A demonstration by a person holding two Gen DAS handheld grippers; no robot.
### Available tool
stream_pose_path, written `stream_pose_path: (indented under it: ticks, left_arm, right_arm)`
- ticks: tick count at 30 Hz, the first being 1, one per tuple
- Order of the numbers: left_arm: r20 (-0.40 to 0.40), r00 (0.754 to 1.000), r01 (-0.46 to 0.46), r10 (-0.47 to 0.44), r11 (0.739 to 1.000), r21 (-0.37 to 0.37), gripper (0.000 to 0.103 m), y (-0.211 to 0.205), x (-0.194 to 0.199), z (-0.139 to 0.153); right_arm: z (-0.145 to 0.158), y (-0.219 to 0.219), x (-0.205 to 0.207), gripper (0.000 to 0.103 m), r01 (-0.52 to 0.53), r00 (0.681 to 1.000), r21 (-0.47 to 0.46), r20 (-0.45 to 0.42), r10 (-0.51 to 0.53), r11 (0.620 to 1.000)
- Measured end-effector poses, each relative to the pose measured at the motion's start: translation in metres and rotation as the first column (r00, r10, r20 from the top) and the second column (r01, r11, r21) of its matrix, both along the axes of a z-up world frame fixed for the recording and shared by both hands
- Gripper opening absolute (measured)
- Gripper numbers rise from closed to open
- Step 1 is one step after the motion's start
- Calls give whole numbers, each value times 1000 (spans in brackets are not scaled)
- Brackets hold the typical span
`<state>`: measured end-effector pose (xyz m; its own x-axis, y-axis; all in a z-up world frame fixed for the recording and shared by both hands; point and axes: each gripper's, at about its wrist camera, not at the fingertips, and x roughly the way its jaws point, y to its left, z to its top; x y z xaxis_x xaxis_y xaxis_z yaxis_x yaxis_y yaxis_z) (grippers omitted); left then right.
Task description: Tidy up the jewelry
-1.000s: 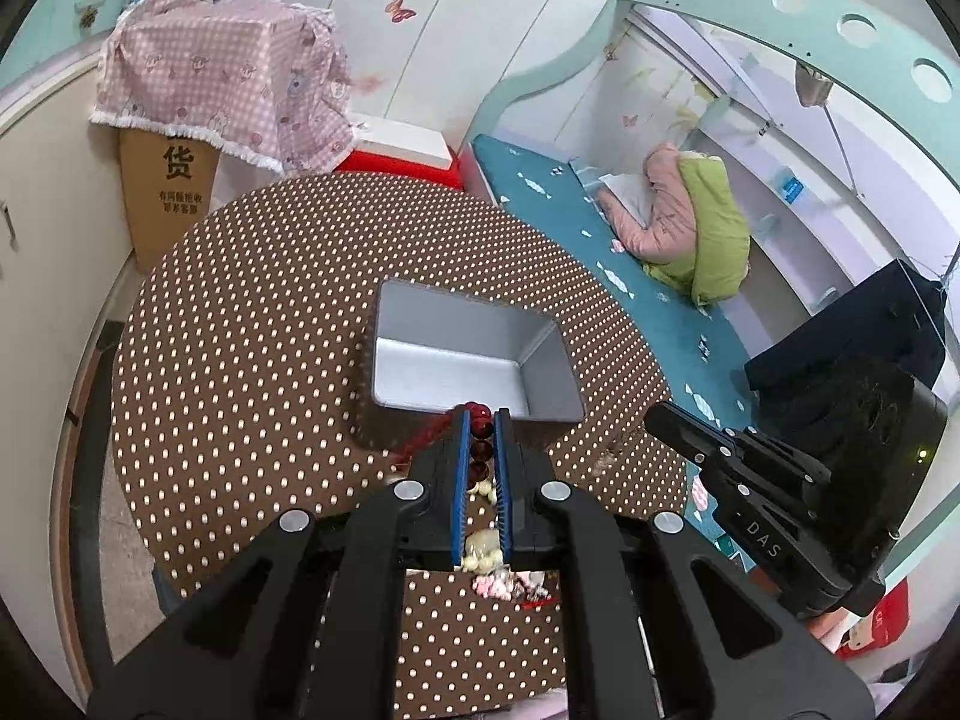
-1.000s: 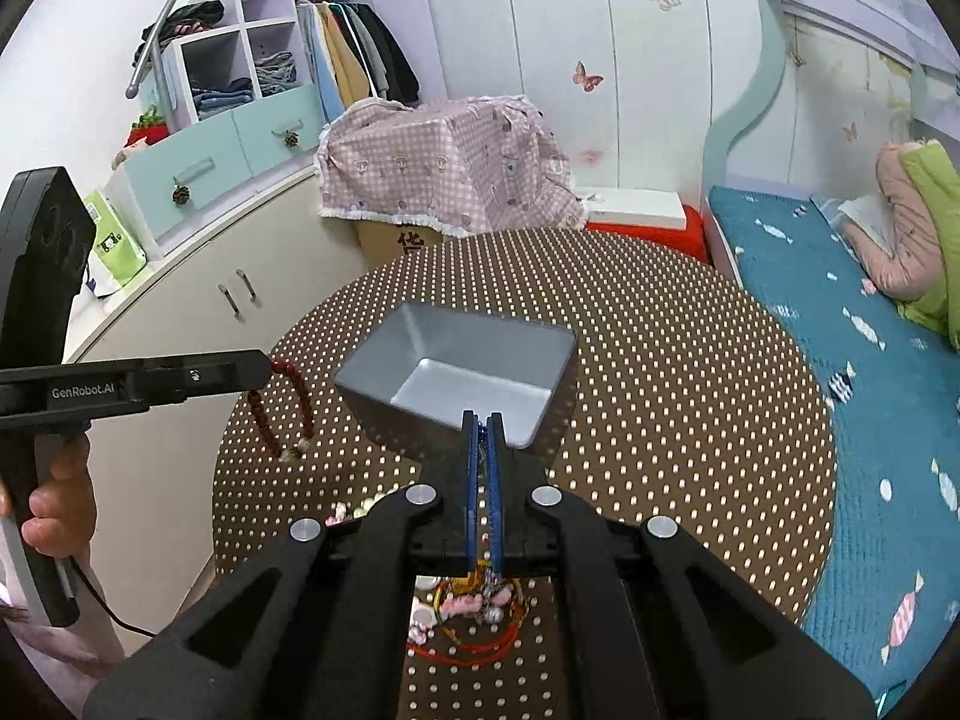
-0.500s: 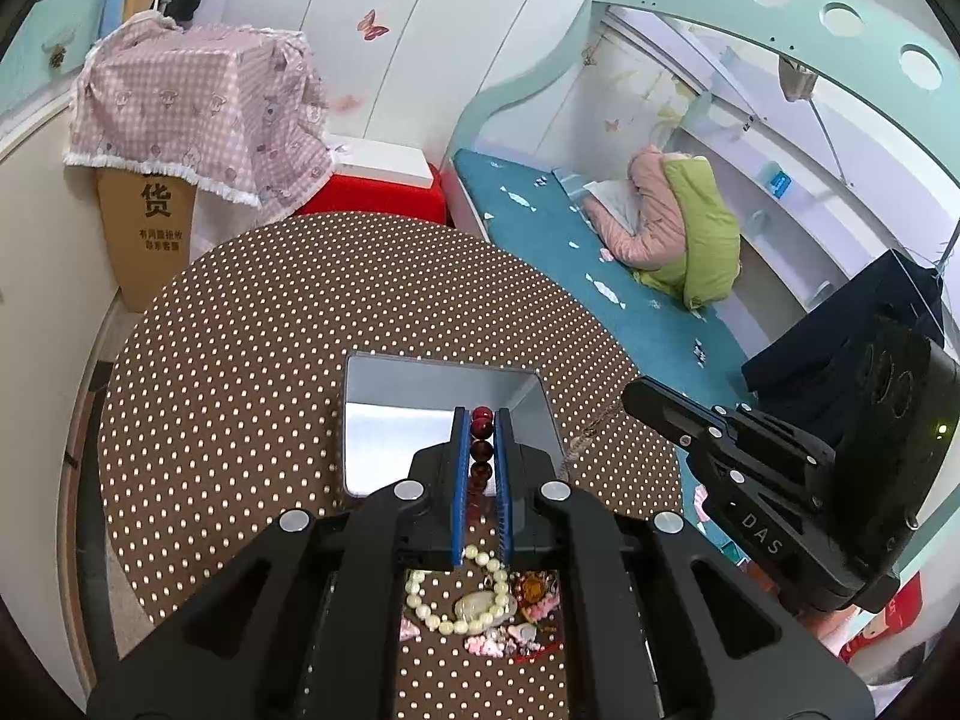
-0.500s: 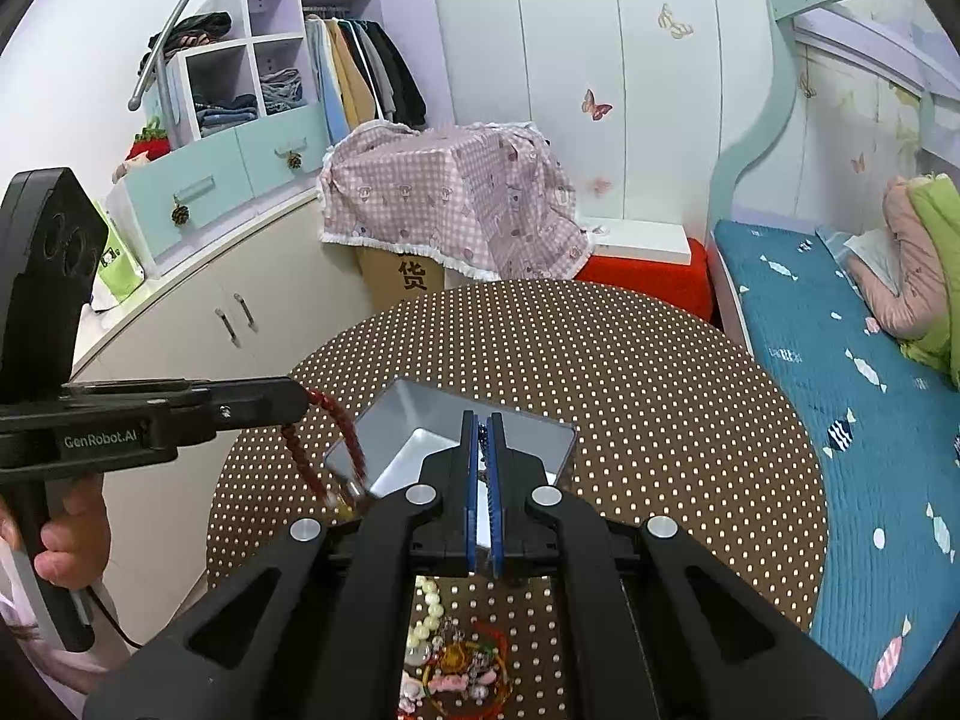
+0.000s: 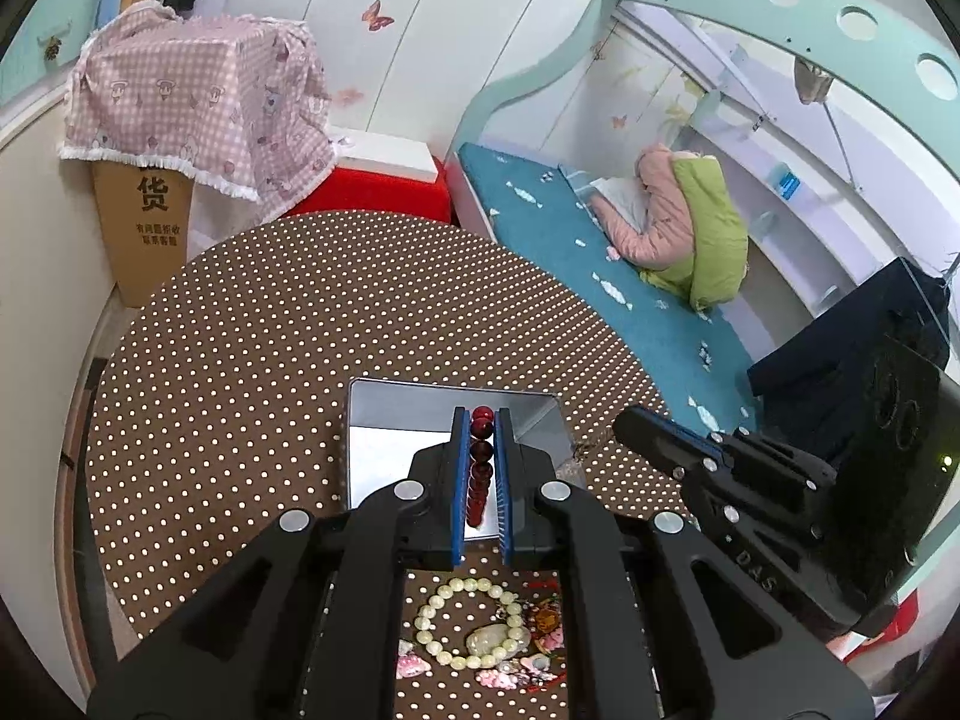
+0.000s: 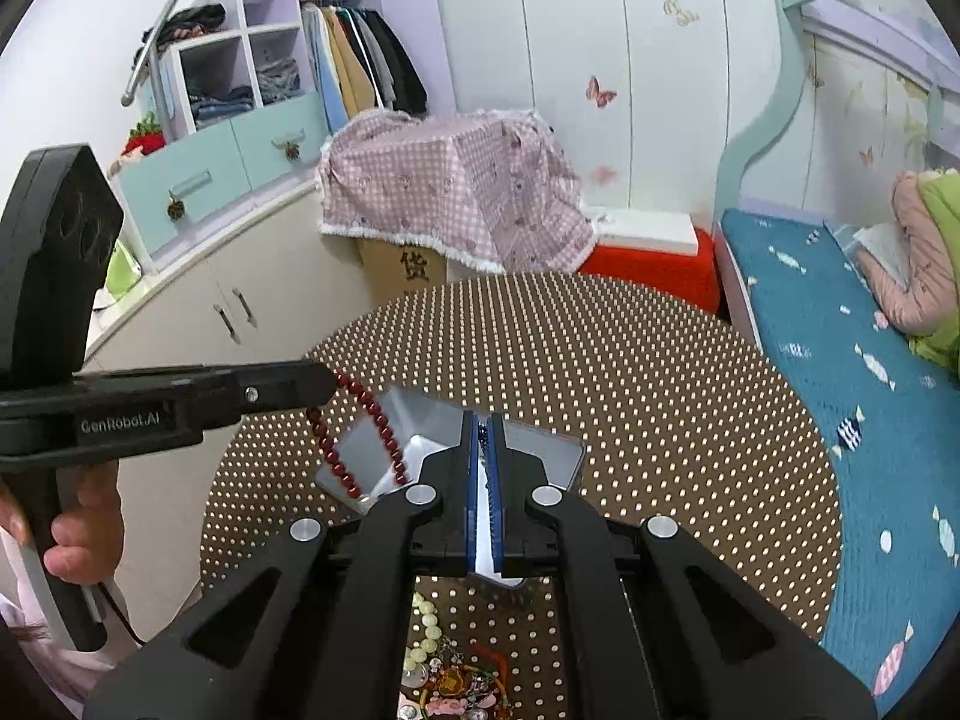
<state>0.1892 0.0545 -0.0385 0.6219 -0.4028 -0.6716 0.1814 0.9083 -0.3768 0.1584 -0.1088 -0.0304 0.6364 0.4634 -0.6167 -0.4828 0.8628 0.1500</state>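
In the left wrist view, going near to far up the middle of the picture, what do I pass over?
Pale bead bracelet on the dotted table → left gripper shut on the dark red bead bracelet → silver tray → red box beyond the table's far edge.

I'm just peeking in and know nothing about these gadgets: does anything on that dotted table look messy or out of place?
Yes. The jewelry pile lies tangled on the table's near edge: a pale bead bracelet with pink charms and red cord. The metal tin looks empty. The left hand-held gripper dangles a dark red bead bracelet above the tin.
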Motion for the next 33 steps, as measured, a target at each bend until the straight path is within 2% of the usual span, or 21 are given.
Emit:
stream_pose_path:
  ticks: [8,10,16,18,23,25,27,29,33]
  left_arm:
    - [-46,999,2,-1,1000,23,8,-5,10,-19]
    - [-53,999,2,-1,1000,27,8,-6,11,-21]
    - [-72,997,-3,6,999,45,10,-6,7,-29]
    - [-73,997,-6,9,999,51,15,-5,5,-30]
    - [-73,997,-10,14,998,59,15,-5,-5,-31]
    - [-70,997,-11,15,998,65,19,-5,-10,-31]
    - [-66,998,-11,15,997,72,25,-5,-15,-30]
    - [-59,998,-12,17,996,83,26,-7,-22,-29]
    - [-40,999,-26,31,993,118,34,-8,-40,-26]
  right_arm:
    - [-17,4,6,2,-10,998,-16,-64,9,1000]
    - [-21,5,6,5,-10,997,-17,-76,9,1000]
    - [-21,3,2,6,-3,997,-30,-80,1,1000]
    - [-21,1,1,12,3,997,-31,-81,-5,1000]
    - [-21,-3,-2,15,15,996,-34,-83,-17,999]
    - [-20,-4,-5,19,18,996,-36,-81,-21,999]
    - [-19,-6,-10,28,19,997,-34,-77,-21,999]
    - [-18,-7,-14,30,24,997,-37,-70,-26,999]
    - [-16,-7,-26,33,18,998,-38,-64,-21,999]
